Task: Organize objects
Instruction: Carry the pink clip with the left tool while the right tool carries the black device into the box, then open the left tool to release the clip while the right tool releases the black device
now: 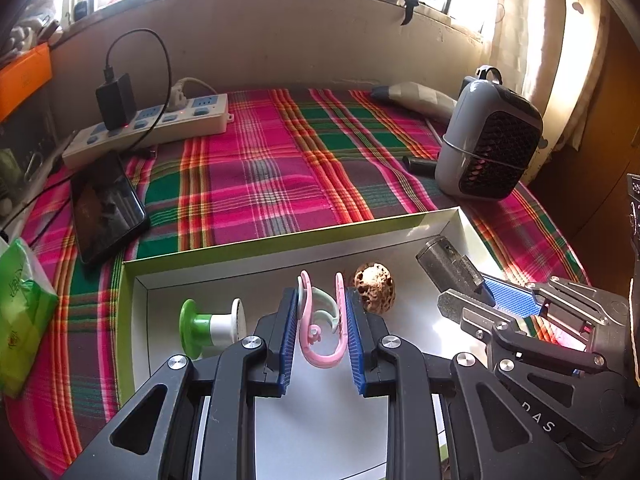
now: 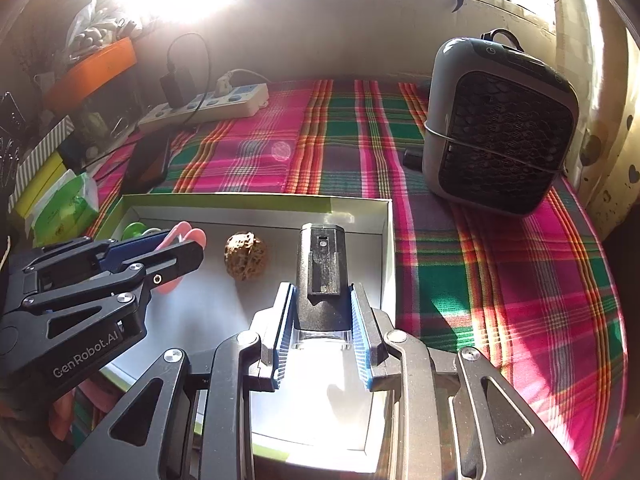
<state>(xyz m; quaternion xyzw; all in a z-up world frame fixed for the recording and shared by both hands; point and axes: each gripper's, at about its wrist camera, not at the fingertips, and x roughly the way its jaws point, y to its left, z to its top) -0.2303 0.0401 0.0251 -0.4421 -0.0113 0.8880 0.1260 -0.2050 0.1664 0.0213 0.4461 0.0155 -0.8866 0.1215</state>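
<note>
A shallow white box (image 1: 280,240) with a green rim lies on the plaid cloth. Over it, my left gripper (image 1: 320,300) is shut on a pink and pale mint plastic hook (image 1: 320,320), which stands upright between the blue pads. In the box lie a green-and-white spool (image 1: 208,326) at the left and a pitted brown nut (image 1: 374,288) in the middle. My right gripper (image 2: 322,292) is shut on a dark grey metal block (image 2: 322,264), held above the box's right part near the wall (image 2: 386,248). The left gripper (image 2: 188,246) and the nut (image 2: 245,256) also show in the right wrist view.
A grey heater (image 2: 500,128) stands at the right on the plaid cloth (image 1: 256,176). A power strip (image 1: 160,124) with a black charger lies at the back left, a dark phone (image 1: 106,204) in front of it. A green tissue pack (image 1: 24,312) sits at the left edge.
</note>
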